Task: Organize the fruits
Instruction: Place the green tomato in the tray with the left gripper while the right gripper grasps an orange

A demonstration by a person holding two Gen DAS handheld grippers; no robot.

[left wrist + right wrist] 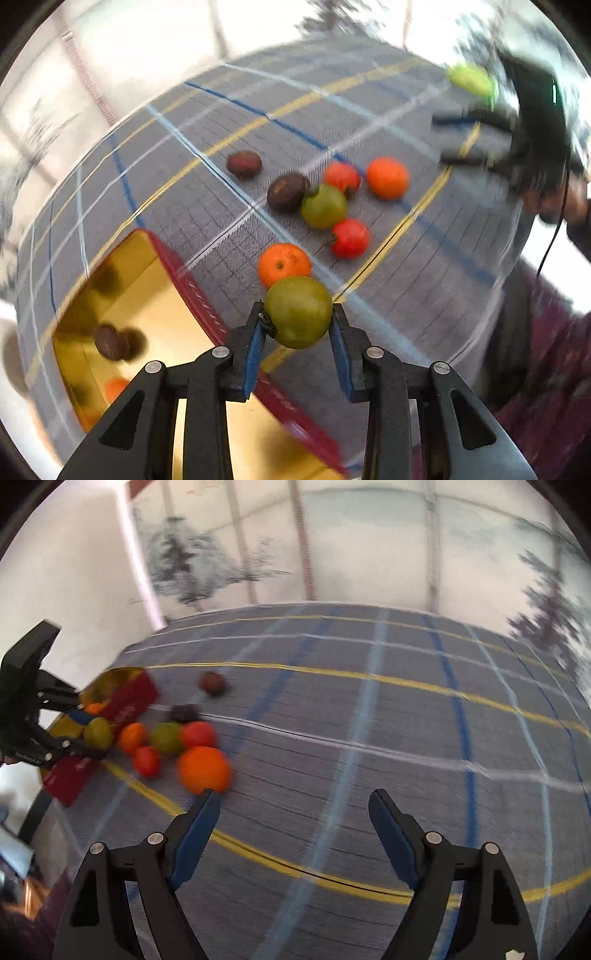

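Left wrist view: left hand-held gripper (298,314) clamps a green fruit (298,312), right hand-held gripper (291,801) gapes, blurred

Olive-green fruit (298,312) between blue-padded black fingers (255,347). Orange fruit (284,264) at 12 o'clock of it, red fruit (350,238) at 1 o'clock, dark brown fruit (287,192) beyond. Gold-lined box (155,295) with maroon rim at 9 o'clock. Grey tablecloth (424,280) checked in yellow, blue and white lines.
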